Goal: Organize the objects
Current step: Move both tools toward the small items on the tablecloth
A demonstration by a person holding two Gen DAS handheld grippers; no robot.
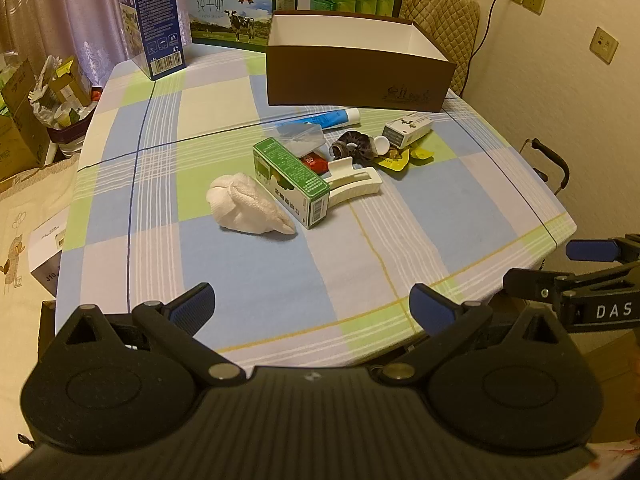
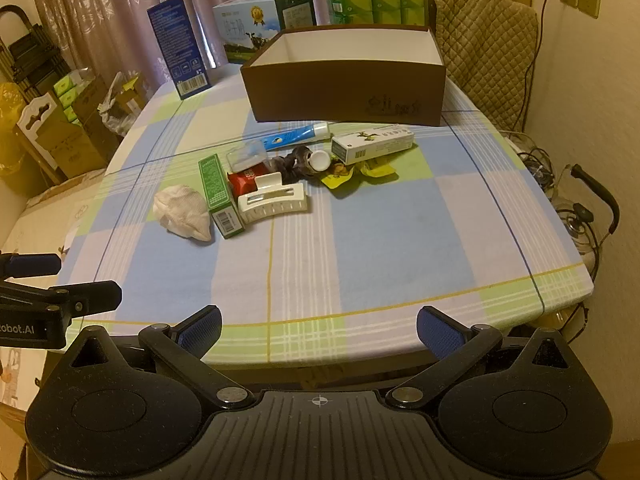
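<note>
Two grippers hover at the near edge of the checked tablecloth (image 2: 400, 240), both with jaws spread wide and nothing between them: the left gripper (image 1: 313, 306) and the right gripper (image 2: 319, 330), each at six o'clock in its own view. Largest on the table is the brown box (image 2: 348, 94), open-topped with a white inside, sitting at twelve o'clock with no items seen in it. Behind it, toward eleven o'clock, stand a milk carton box (image 1: 236, 12) and a tall blue carton (image 1: 154, 20). The clutter lies in a loose heap just short of the brown box. At the heap's nine o'clock side is a crumpled white cloth (image 2: 182, 212), touching a green box (image 2: 220, 196) that lies flat. Against the green box rests a cream hair claw clip (image 2: 274, 202), partly over a red packet (image 2: 244, 182). At the heap's twelve o'clock lies a blue tube (image 2: 298, 136), near a clear plastic case (image 2: 246, 156). Toward two o'clock is a white carton (image 2: 372, 142), beside a dark scrunchie (image 2: 294, 164), a white cap (image 2: 319, 160) and yellow wrappers (image 2: 356, 172).
</note>
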